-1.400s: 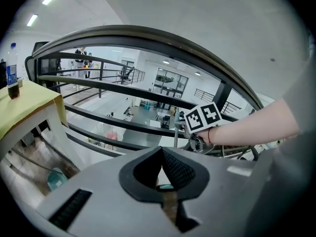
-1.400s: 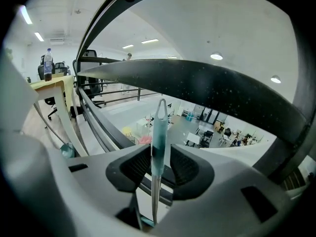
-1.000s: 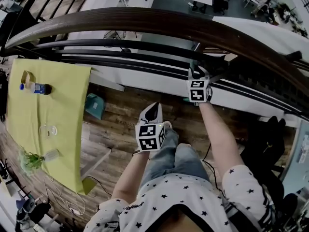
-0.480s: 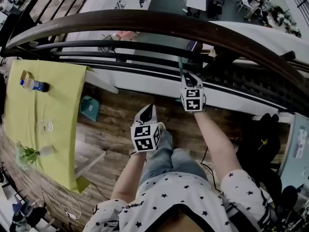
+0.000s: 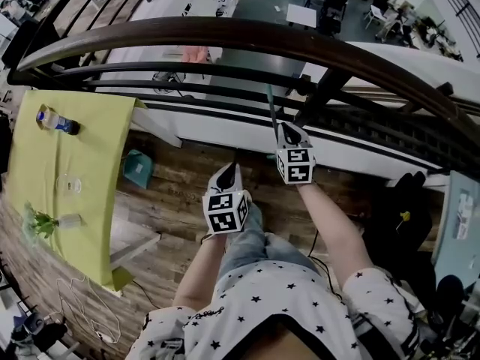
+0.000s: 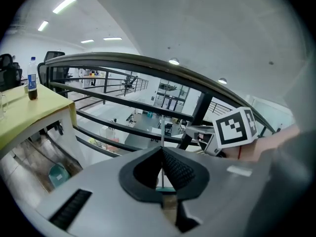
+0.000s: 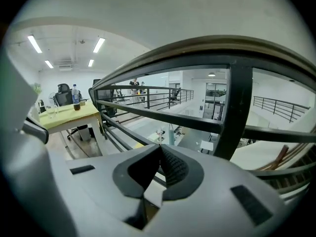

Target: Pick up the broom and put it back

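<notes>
The broom's thin green handle (image 5: 274,103) stands upright against the railing's lower rails. It also shows as a slim pole (image 6: 162,130) in the left gripper view and as a teal pole (image 7: 171,134) in the right gripper view. My right gripper (image 5: 288,128) is just short of it; its jaws (image 7: 160,147) have just been closing and now meet with nothing between them. My left gripper (image 5: 229,169) hangs lower left above my knee. Its pads meet at the tip (image 6: 162,149) and hold nothing. The right gripper's marker cube (image 6: 234,127) sits right of the pole.
A dark curved railing (image 5: 300,47) with a black post (image 5: 322,96) bars the way ahead, with a drop to a lower floor beyond. At left a table with a yellow-green cloth (image 5: 90,163) carries a bottle (image 5: 56,120) and a glass (image 5: 69,184). A teal bin (image 5: 137,167) stands beside it. Black bags (image 5: 409,208) lie at right.
In the head view my right gripper has drawn back from the lower rails and shifted left. The left gripper has also drifted slightly left. The green handle now shows apart from the right gripper.
</notes>
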Tool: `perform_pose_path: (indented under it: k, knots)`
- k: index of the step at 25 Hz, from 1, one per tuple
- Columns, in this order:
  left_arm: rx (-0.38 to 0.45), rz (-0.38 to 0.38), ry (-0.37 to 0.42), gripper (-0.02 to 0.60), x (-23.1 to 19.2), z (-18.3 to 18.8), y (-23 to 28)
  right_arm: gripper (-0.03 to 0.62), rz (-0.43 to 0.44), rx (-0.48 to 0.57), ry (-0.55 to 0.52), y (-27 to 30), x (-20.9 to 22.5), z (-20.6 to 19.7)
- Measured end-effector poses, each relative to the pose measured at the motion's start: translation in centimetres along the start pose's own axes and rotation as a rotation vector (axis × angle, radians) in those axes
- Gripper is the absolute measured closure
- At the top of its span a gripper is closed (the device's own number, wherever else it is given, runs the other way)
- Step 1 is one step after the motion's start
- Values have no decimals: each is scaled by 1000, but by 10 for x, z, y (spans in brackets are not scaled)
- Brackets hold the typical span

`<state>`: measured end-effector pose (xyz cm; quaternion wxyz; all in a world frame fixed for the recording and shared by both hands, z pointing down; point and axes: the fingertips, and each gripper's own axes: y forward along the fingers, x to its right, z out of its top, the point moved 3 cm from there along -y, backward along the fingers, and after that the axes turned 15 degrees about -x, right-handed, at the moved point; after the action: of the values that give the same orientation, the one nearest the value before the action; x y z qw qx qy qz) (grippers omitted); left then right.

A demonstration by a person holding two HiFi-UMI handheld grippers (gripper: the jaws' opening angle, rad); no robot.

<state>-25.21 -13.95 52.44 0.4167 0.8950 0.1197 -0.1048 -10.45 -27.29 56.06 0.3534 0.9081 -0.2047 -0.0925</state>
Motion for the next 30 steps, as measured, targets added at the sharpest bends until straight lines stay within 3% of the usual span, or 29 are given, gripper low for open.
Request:
perform_pose_path:
  k: [13,30]
  knots:
    - [25,-3,35,571,49,-26,-44,600,51,21,44,-98,-13,-24]
    - [35,-46,154,571,118,-77,-105,600,82,0,40,-213,-39,-73]
